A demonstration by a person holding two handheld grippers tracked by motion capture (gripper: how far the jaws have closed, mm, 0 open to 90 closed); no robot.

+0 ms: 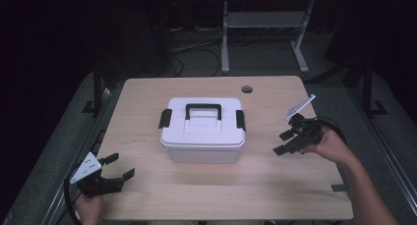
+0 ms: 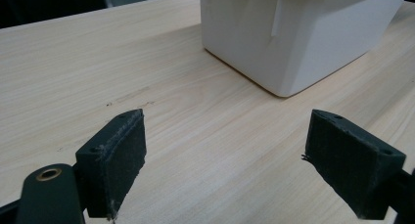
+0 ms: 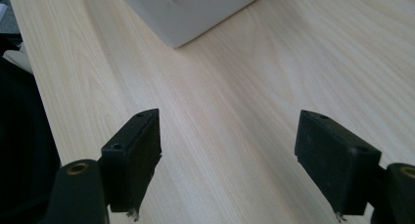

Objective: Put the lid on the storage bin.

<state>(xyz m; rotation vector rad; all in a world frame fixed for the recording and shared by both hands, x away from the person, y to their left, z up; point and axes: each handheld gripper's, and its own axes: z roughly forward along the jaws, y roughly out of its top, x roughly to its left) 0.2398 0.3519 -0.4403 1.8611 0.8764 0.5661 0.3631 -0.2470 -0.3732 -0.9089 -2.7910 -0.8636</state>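
Dark floor and a tangle of cables surround the bench (image 1: 147,195), a pale wooden top with a round hole near its far edge. One white storage box (image 1: 203,131) stands at the middle of the bench, a little toward the far edge, with its lid on. It has a black handle (image 1: 202,110) lying across the lid and a black latch (image 1: 165,118) at each short end, both of which appear folded down.

The left gripper (image 1: 118,167) hovers near the near-left corner, jaws spread wide and empty. The right gripper (image 1: 284,142) is held near the right edge, jaws likewise spread and empty. Both are well apart from the box.

The step in hand appears to be the approach to the latches. Bring each gripper in level with its own end of the box. Keep the jaws spread until one pad sits under the lower lip of the latch. Lift both latches outward evenly; uneven force may slide the box across the smooth top.
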